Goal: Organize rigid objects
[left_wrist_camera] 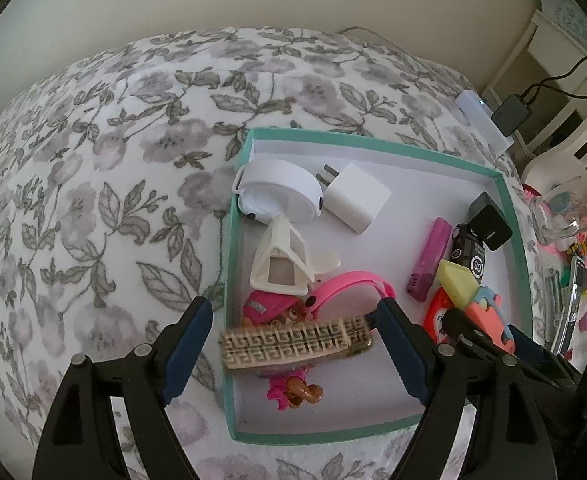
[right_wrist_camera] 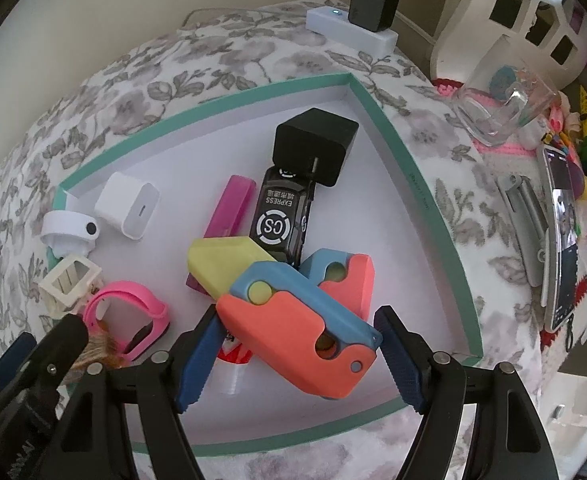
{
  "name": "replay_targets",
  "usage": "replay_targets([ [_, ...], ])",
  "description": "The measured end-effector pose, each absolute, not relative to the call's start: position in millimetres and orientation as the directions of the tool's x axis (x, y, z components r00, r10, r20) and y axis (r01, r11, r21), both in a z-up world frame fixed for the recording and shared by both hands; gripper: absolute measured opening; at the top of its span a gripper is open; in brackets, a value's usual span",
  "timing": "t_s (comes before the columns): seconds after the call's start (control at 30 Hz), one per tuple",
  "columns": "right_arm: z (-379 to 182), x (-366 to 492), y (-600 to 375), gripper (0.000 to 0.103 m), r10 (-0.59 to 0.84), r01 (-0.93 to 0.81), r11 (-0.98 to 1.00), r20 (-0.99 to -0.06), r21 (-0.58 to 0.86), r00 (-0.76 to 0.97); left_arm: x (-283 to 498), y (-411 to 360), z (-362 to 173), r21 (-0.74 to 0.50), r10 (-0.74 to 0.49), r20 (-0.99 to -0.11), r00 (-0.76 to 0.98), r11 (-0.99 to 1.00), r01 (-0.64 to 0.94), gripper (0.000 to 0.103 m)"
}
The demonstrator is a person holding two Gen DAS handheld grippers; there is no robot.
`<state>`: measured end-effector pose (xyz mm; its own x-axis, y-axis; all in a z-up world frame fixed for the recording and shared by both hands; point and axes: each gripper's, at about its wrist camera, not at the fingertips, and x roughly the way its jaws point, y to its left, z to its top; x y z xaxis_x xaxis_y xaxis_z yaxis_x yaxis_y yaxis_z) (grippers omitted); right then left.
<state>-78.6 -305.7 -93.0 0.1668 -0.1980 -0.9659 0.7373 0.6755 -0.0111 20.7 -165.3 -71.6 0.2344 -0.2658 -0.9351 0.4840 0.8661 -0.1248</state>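
A teal-rimmed white box (left_wrist_camera: pixel 373 142) (right_wrist_camera: pixel 421 184) sits on a floral cloth and holds several small items. My left gripper (left_wrist_camera: pixel 293 320) is open, its fingers either side of a beige patterned hair clip (left_wrist_camera: pixel 293 344) that lies over a pink doll (left_wrist_camera: pixel 293 390) at the box's near left edge. My right gripper (right_wrist_camera: pixel 297 326) is open around an orange-and-blue toy knife with a yellow blade (right_wrist_camera: pixel 293 320), which rests on other items in the box. It also shows in the left wrist view (left_wrist_camera: pixel 481 308).
In the box: white round gadget (left_wrist_camera: pixel 281 188), white charger (left_wrist_camera: pixel 353 198), black charger (right_wrist_camera: pixel 313 148), black toy car (right_wrist_camera: pixel 281 216), magenta lighter (left_wrist_camera: pixel 431 258), pink band (right_wrist_camera: pixel 133 320), cream frame (left_wrist_camera: pixel 281 264). A power strip (right_wrist_camera: pixel 353 30), glass cup (right_wrist_camera: pixel 501 108) and phone (right_wrist_camera: pixel 561 232) lie to the right.
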Motion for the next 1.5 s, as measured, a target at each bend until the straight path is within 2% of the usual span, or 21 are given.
replay_targets([
  [0.2,-94.2,-78.4,-304.0,0.082,-0.197,0.731,0.682,-0.965,-0.009,0.172,20.4,-159.6,-69.2,-0.126,-0.266,-0.934,0.24,0.871,0.476,0.091],
  [0.27,-93.9,-79.1,-303.3,0.085,-0.2,0.73,0.684,-0.964,-0.008,0.176,20.1,-157.2,-67.9,-0.129,-0.269,-0.933,0.24,0.871,0.473,0.091],
  [0.33,-94.3,-79.9,-302.6,0.093,-0.199,0.729,0.684,-0.964,-0.007,0.177,20.1,-154.7,-66.2,-0.133,-0.272,-0.931,0.242,0.873,0.469,0.092],
  [0.57,-93.3,-80.1,-297.3,0.095,-0.204,0.718,0.696,-0.961,-0.009,0.185,18.9,-144.7,-58.2,-0.125,-0.273,-0.921,0.276,0.882,0.455,0.093],
  [0.6,-93.2,-80.3,-296.9,0.101,-0.204,0.718,0.696,-0.961,-0.008,0.188,19.1,-143.1,-57.3,-0.118,-0.269,-0.92,0.285,0.884,0.452,0.093],
  [0.63,-93.1,-80.4,-297.2,0.103,-0.205,0.718,0.696,-0.96,-0.005,0.191,19.3,-140.6,-56.1,-0.105,-0.26,-0.918,0.3,0.888,0.447,0.095],
  [1.07,-82.3,-80.2,-278.5,0.103,-0.219,0.687,0.726,-0.947,0.004,0.236,32.2,-98.6,-57.8,0.055,-0.092,-0.909,0.406,0.941,0.335,0.095],
  [1.5,-63.1,-87.8,-246.5,0.103,-0.238,0.649,0.761,-0.928,0.006,0.287,24.5,-65.8,-58.0,0.073,-0.056,-0.924,0.379,0.945,0.319,0.095],
])
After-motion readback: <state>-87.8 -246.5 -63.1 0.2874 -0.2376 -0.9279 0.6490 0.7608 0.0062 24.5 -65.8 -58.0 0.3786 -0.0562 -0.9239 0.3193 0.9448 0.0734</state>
